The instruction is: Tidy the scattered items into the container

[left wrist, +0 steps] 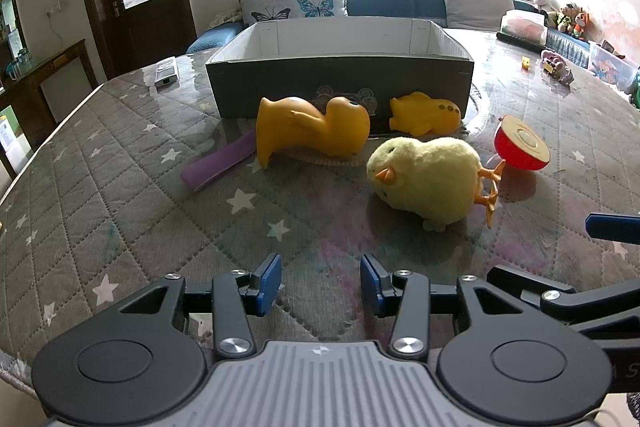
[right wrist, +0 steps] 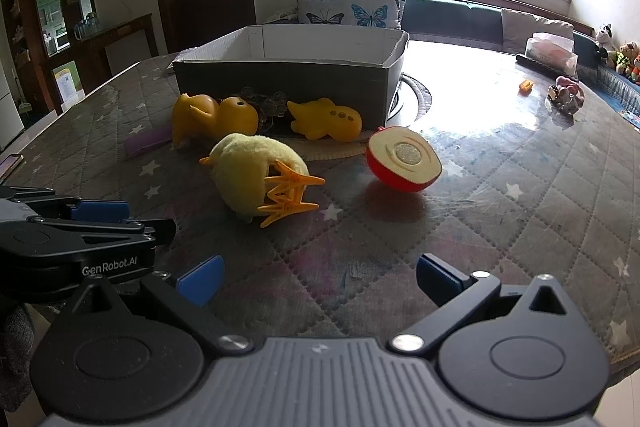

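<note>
While both your left tool (left wrist: 320, 281) and right tool (right wrist: 318, 277) hover released, the fluffy yellow plush chick (left wrist: 426, 181) lies on the quilted worktop (left wrist: 120, 187) before the dark cardboard box (left wrist: 340, 83); pinch its soft body, not the legs.

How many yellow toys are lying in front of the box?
3: a rubber duck on its side at the left, a small rubber fish against the box, and a fluffy chick nearest the grippers. Others may hide inside the box.
</note>
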{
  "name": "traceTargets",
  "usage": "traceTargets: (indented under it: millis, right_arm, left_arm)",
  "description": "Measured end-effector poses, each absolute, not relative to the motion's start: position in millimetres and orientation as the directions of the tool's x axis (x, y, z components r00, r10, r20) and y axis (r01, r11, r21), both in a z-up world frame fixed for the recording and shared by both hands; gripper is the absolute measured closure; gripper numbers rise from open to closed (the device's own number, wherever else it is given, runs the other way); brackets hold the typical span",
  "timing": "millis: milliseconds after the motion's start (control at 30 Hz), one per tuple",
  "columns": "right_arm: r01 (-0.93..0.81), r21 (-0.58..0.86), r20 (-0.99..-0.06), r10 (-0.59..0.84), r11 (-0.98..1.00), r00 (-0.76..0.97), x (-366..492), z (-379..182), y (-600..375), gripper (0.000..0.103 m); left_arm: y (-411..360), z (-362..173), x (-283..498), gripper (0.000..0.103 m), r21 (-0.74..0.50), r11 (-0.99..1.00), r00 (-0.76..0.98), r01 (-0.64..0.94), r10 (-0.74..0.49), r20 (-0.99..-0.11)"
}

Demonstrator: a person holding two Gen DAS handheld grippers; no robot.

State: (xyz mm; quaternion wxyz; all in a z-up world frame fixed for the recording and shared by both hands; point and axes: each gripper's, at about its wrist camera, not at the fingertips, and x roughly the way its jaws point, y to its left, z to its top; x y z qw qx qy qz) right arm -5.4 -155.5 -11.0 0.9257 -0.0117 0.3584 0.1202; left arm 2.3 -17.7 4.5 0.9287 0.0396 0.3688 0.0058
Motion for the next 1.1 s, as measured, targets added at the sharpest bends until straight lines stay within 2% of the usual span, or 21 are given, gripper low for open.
traceTargets:
  millis: [1100]
  right_arm:
    - [-0.23,0.075,-0.679,0.218,0.97,0.701,9.7,-12.3,-153.8,0.0]
  left_arm:
    - [-15.7,5.4,16.0,0.057,0.074,0.997,0.717,0.019,0.038,-0.696]
